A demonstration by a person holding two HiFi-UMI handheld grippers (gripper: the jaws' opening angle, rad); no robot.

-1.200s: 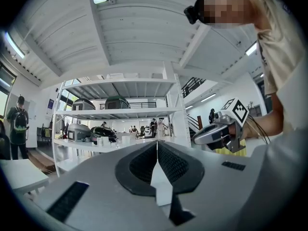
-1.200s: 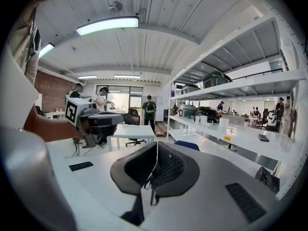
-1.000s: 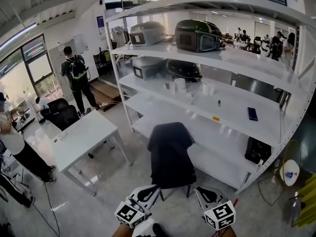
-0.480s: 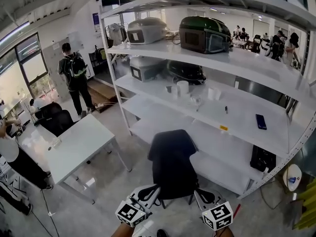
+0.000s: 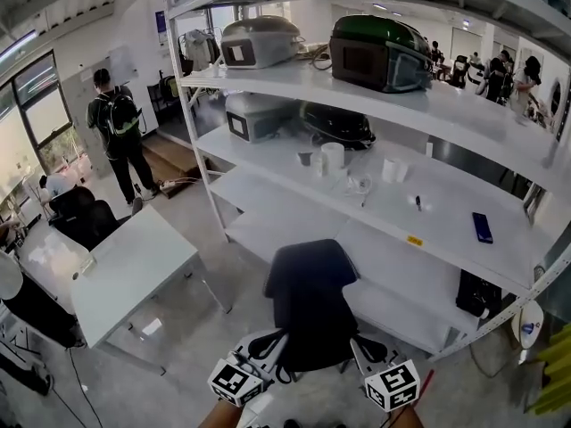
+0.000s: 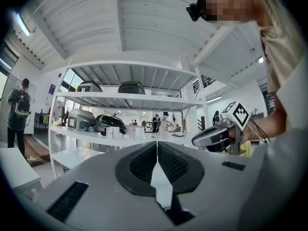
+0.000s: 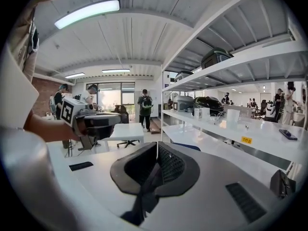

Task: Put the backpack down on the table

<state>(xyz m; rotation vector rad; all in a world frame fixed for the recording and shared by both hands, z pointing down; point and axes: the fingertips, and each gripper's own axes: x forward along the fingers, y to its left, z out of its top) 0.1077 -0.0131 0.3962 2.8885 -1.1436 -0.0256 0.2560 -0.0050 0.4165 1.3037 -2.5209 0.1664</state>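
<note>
Backpack, head view: black backpack [image 5: 308, 301] hangs low in the centre between both claws, in front of the rack's lower shelves, above the floor.
Left gripper: left gripper [image 5: 278, 341] at the pack's lower left edge, touching it.
Right gripper: right gripper [image 5: 357, 344] at the lower right edge, also touching.
Table: white table [image 5: 134, 266] stands to the left, well apart from the pack; black chair [image 5: 85, 221] behind it.
Rack: white shelf rack [image 5: 446, 239] fills the right side. It carries a grey cooker [image 5: 259, 41], a green-black cooker [image 5: 379, 52] and white cups [image 5: 332, 157].
Person: standing person [image 5: 114, 127] far left, back turned.
Left gripper view: jaws together; a dark strap piece [image 6: 178, 213] sits low between them, so clamped on the pack. Rack ahead, table corner [image 6: 14, 165] at left.
Right gripper view: jaws pressed together on a dark strap [image 7: 144, 191]. Table [image 7: 126, 131] ahead, rack at right.
Vs 1 s ago, head view: rack is nearer and bigger, table and person have slid left, pack sits a bit lower; both grips unchanged.
</note>
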